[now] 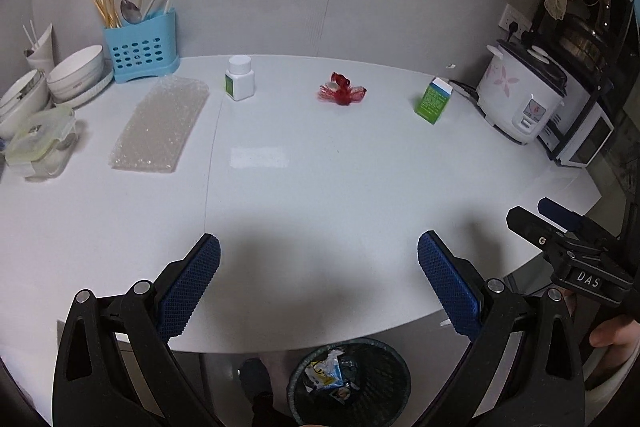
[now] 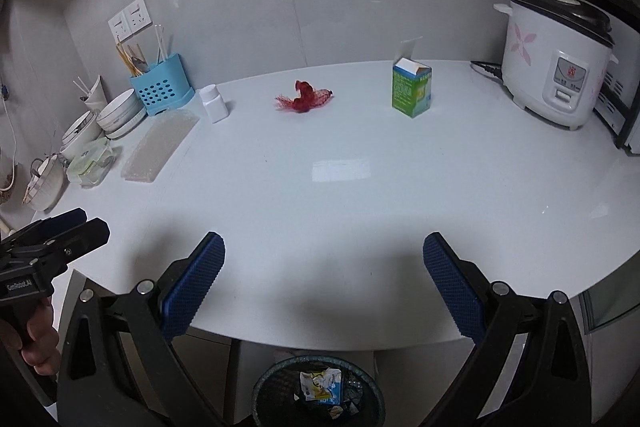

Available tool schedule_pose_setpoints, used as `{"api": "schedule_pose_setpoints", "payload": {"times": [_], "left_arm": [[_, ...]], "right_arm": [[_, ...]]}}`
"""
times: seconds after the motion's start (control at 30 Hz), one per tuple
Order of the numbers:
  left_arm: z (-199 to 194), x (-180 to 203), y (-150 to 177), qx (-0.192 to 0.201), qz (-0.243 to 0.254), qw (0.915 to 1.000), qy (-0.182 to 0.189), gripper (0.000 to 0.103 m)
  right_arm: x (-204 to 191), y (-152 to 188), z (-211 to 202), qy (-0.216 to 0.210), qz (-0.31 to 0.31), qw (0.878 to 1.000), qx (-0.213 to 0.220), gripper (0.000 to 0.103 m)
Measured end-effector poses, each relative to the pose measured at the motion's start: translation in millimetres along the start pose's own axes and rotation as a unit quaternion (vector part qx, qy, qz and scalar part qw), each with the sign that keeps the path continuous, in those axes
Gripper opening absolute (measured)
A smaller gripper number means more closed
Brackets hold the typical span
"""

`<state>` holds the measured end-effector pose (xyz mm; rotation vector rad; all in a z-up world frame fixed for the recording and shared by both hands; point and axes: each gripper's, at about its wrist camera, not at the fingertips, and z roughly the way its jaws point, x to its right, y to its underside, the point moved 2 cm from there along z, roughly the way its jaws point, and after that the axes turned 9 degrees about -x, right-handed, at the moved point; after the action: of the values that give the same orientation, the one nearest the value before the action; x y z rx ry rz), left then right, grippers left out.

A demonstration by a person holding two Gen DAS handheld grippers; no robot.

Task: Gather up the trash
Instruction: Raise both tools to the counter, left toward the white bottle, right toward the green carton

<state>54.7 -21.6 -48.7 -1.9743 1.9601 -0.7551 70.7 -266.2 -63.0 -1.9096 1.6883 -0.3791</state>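
On the white counter [image 1: 320, 187] lie a red mesh scrap [image 1: 342, 93] [image 2: 305, 99], an opened green carton [image 1: 434, 100] [image 2: 412, 89], a white pill bottle [image 1: 239, 78] [image 2: 214, 103] and a sheet of bubble wrap [image 1: 160, 123] [image 2: 160, 143]. A dark mesh bin [image 1: 350, 381] [image 2: 318, 391] stands on the floor below the counter's front edge, with crumpled wrappers inside. My left gripper [image 1: 319, 283] hangs open over the front edge, nothing between its fingers. My right gripper [image 2: 324, 283] is likewise open and holds nothing. Each also shows from the side in the other's view, left gripper [image 2: 76, 227], right gripper [image 1: 536, 215].
Bowls [image 1: 76, 73], a lidded food box [image 1: 40, 139] and a blue cutlery holder [image 1: 140, 47] crowd the left end. A rice cooker [image 1: 520, 95] [image 2: 556, 63] and a rack with an oven stand at the right. A hand [image 2: 36, 343] grips the left tool.
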Motion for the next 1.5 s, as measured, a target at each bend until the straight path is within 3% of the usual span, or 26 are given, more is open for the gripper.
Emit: {"api": "schedule_pose_setpoints", "payload": {"times": [0.37,0.77,1.13,1.5], "left_arm": [[11.4,-36.4,-55.0,0.004,-0.005,0.9999,-0.010,0.097],[60.6,-73.3,-121.0,-0.007,-0.007,0.9999,-0.010,0.097],[134.8,-105.6,-178.2,-0.034,-0.010,0.9993,-0.016,0.097],[192.5,-108.7,-218.1,-0.054,0.009,0.9983,-0.021,0.097]], "right_arm": [[-19.6,-50.0,26.5,0.010,-0.006,1.000,0.000,0.095],[-26.7,-103.7,79.7,0.032,0.003,0.999,-0.020,0.095],[27.4,-153.4,130.3,0.098,0.071,0.992,-0.038,0.095],[67.6,-189.7,168.0,0.153,0.133,0.978,-0.048,0.095]]}}
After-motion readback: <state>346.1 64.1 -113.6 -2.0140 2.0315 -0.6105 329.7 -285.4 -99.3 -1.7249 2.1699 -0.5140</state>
